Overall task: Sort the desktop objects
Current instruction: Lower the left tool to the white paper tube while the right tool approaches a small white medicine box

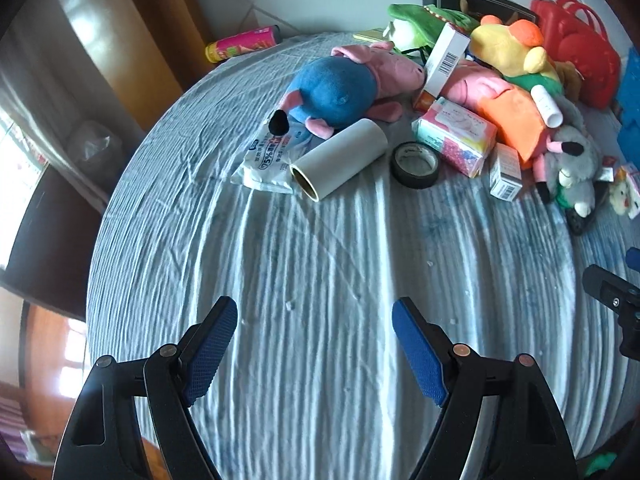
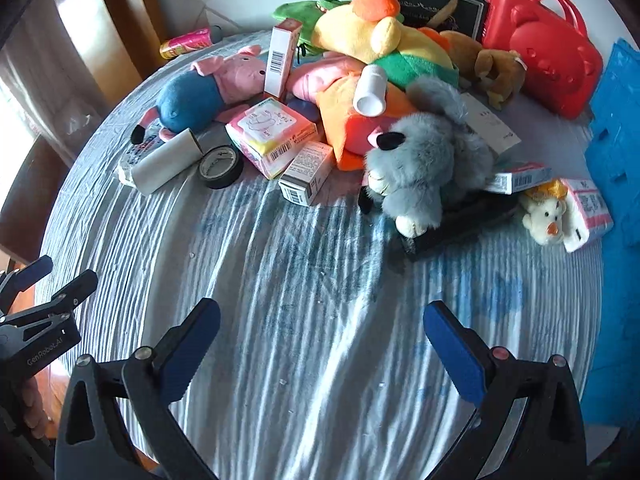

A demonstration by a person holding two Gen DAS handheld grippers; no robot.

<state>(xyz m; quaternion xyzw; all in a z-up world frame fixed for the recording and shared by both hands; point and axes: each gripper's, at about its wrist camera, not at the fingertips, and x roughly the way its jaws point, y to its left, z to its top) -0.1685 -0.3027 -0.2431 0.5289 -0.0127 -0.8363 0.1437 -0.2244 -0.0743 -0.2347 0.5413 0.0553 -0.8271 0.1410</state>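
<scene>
At the far left edge of the table, a pink and yellow can (image 1: 242, 43) lies on its side, its long axis running left to right with the dark cap end to the right. Next comes a pig plush in a blue shirt (image 1: 344, 82), lying lengthwise left to right, head toward the right and black-tipped foot toward the left, resting partly on a white wipes packet (image 1: 267, 160). Touching that packet, a white paper roll (image 1: 338, 158) lies on its side, its axis slanting from the open cardboard core at the near left up to the far right. Just beside it to the right, a black tape roll (image 1: 416, 164) lies flat with its hole facing up. Further right sit a pink tissue pack (image 1: 456, 136), a tall white box with a barcode (image 1: 444, 60) standing tilted against the heap of plush toys, and a small white box (image 1: 506, 172) near the front of the heap. A grey plush (image 2: 428, 160) lies at the near right of the pile, nose toward the left, and a white bottle (image 2: 372, 92) rests on the orange plush with its cap end facing the camera. A red plastic case (image 2: 540, 52) stands at the far right, beside a blue sheet (image 2: 616, 152). The striped tablecloth (image 1: 320, 280) is bare in front. The left gripper (image 1: 314, 344) hangs above that cloth with its blue-padded jaws spread wide and nothing between them; the right gripper (image 2: 322, 352) likewise stands spread and empty.
</scene>
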